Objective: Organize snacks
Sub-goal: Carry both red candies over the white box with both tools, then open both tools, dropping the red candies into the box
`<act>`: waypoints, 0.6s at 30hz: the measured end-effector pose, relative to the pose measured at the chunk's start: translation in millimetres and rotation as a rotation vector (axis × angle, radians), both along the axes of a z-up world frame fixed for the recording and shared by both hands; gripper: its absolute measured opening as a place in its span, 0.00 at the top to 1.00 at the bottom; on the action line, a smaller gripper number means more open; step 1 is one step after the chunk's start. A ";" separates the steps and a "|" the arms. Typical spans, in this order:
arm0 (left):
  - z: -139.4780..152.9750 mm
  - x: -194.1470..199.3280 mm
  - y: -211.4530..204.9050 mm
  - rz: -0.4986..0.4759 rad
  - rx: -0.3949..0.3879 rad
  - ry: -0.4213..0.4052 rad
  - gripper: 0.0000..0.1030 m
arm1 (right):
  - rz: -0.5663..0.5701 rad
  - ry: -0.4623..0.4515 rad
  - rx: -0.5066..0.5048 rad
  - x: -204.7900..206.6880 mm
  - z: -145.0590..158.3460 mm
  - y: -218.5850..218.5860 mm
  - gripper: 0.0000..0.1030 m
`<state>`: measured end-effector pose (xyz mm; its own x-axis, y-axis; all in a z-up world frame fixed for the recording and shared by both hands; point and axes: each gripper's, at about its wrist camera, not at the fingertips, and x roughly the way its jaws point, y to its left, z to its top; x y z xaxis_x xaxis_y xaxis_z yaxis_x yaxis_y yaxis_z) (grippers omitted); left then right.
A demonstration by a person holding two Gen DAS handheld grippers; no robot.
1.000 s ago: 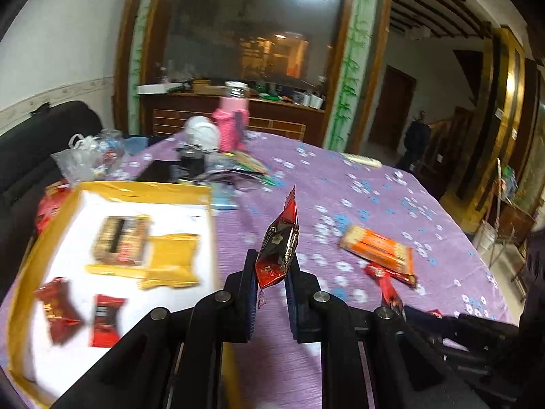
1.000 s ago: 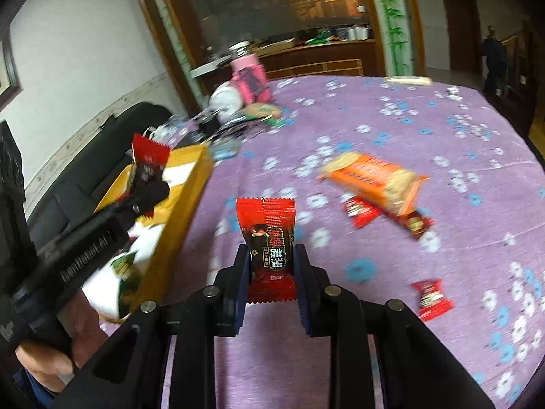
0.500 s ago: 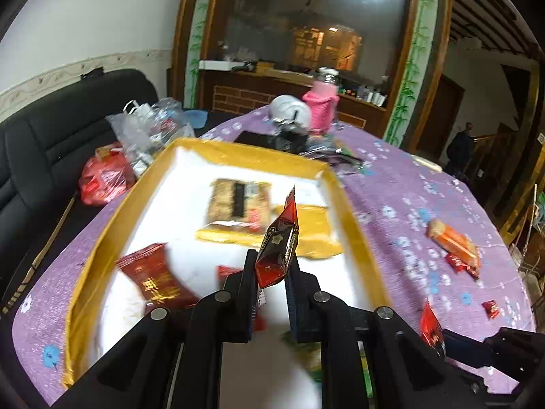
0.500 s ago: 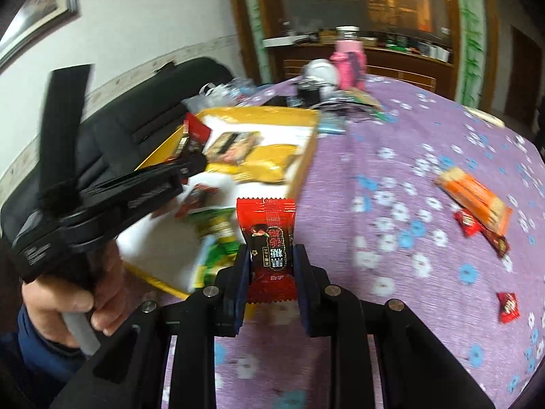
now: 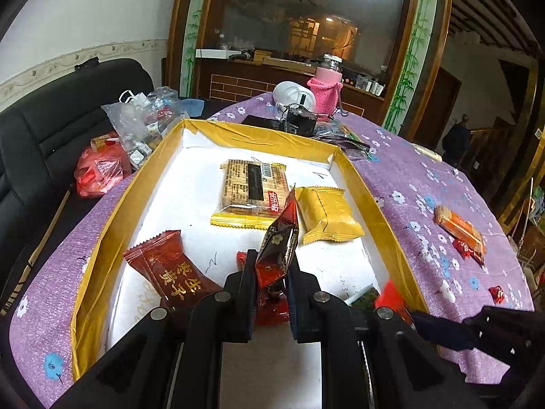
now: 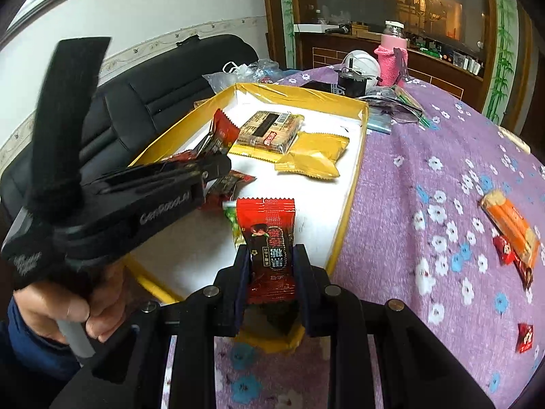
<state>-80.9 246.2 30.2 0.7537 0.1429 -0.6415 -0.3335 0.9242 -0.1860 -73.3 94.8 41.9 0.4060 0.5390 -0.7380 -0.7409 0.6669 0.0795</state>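
Left wrist view: your left gripper (image 5: 272, 274) pinches one dark red candy (image 5: 278, 245) over the yellow-rimmed box (image 5: 381, 214). Inside lie one big red packet (image 5: 167, 267), one biscuit pack (image 5: 253, 184), one yellow pack (image 5: 327, 213). Your right gripper (image 6: 270, 272) clamps one red candy (image 6: 269, 235) above the box's near corner. Purple floral tablecloth (image 6: 425, 156); orange snack (image 6: 511, 223) further right, well apart.

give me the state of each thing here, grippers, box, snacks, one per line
left gripper: shut on dark red candy, over the box
right gripper: shut on red candy, at the box's near edge
yellow box: open, holds several snacks
biscuit pack: flat in box
yellow packet: flat in box, sealed
orange pack: on the tablecloth, outside box
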 end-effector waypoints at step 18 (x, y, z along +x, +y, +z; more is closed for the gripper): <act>-1.3 -1.0 2.0 -0.020 0.017 0.050 0.75 | 0.007 -0.091 -0.032 -1.3 -4.0 27.5 0.76</act>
<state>-81.9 248.2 28.9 0.7238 0.1394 -0.6757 -0.3235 0.9336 -0.1539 -74.6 122.2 37.9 0.4684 0.5192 -0.7149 -0.7489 0.6626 -0.0095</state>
